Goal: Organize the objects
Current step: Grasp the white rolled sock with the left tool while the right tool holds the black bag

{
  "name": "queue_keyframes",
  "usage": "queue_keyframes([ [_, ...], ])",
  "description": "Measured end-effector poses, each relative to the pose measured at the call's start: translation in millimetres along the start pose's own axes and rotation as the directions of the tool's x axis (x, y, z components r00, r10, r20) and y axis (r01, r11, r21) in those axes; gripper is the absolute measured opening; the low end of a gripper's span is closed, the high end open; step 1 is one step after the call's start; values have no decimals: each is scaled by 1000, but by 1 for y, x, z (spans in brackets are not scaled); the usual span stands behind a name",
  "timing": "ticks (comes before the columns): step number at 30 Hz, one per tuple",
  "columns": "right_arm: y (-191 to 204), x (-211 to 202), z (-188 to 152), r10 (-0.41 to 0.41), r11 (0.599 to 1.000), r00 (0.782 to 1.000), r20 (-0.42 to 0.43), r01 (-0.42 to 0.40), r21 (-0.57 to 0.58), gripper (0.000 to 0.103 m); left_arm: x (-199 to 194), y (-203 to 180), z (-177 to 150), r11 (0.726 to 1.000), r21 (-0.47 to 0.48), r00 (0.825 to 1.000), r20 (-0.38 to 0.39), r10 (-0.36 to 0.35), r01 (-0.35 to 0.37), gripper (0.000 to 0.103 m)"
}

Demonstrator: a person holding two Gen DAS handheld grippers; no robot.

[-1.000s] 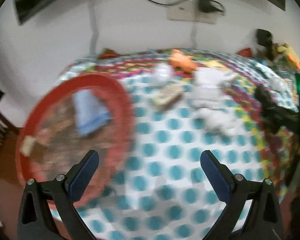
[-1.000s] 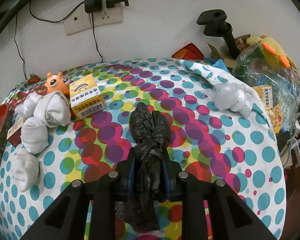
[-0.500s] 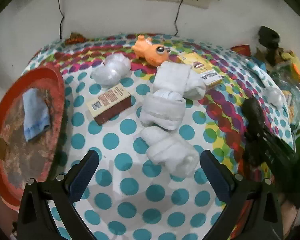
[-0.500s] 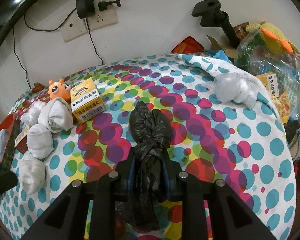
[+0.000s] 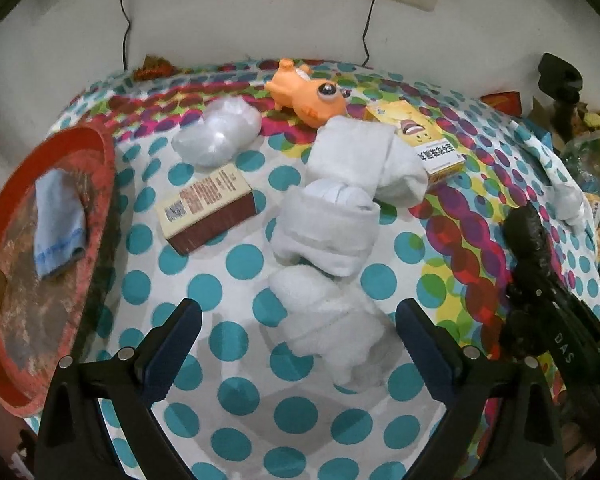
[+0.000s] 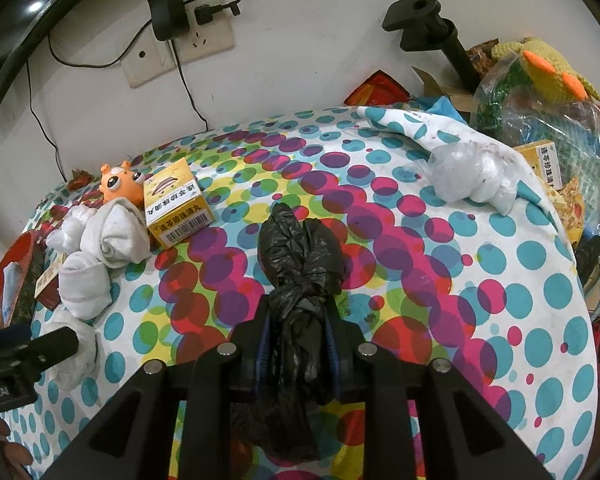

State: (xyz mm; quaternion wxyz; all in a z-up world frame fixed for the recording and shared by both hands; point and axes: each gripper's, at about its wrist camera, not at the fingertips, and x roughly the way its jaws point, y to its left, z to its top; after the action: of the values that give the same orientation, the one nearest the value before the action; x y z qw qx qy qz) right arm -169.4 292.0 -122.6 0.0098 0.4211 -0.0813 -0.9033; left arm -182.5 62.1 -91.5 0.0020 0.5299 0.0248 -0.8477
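My left gripper (image 5: 299, 326) is open and empty, its fingers on either side of the nearest white rolled sock (image 5: 332, 326). Two more white sock rolls (image 5: 328, 228) lie behind it. A brown and cream box (image 5: 208, 212), a clear plastic bag (image 5: 216, 132), an orange toy (image 5: 308, 94) and a yellow box (image 5: 424, 142) lie farther back. My right gripper (image 6: 298, 340) is shut on a knotted black plastic bag (image 6: 300, 256) above the dotted tablecloth; it also shows in the left wrist view (image 5: 528, 236).
A red round tray (image 5: 100, 152) at the left holds a folded blue cloth (image 5: 58, 220). A crumpled clear bag (image 6: 468, 176), a black stand (image 6: 428, 28) and a bag of clutter with a yellow knitted toy (image 6: 548, 68) sit at the right edge. The wall with sockets is behind.
My left gripper has swung right from the red tray and closed in on the nearest white sock. My right gripper keeps the black bag and has barely moved.
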Motion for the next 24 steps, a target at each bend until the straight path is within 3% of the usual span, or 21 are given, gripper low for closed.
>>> queue_keyframes([
  [5, -1, 0, 0, 4, 1000, 1000, 1, -4, 6, 24, 10, 11, -2, 994, -88, 997, -41, -68, 64, 95],
  [8, -1, 0, 0, 0, 1000, 1000, 1, 0, 5, 24, 15, 11, -4, 991, -97, 994, -57, -97, 91, 87],
  [11, -1, 0, -1, -1, 1000, 1000, 2, 1, 9, 24, 13, 6, -6, 992, -69, 993, -42, -109, 106, 74],
  [13, 0, 0, 0, -2, 1000, 1000, 2, 2, 10, 24, 10, -1, -8, 992, -27, 992, -39, -121, 120, 57],
  [16, 0, 1, 0, 0, 1000, 1000, 2, 0, 10, 24, 8, -10, -10, 990, 23, 989, -37, -141, 142, 41],
  [24, -1, 1, -1, -3, 1000, 1000, 2, 3, 7, 24, -1, -8, -14, 983, 96, 987, -14, -158, 158, 33],
])
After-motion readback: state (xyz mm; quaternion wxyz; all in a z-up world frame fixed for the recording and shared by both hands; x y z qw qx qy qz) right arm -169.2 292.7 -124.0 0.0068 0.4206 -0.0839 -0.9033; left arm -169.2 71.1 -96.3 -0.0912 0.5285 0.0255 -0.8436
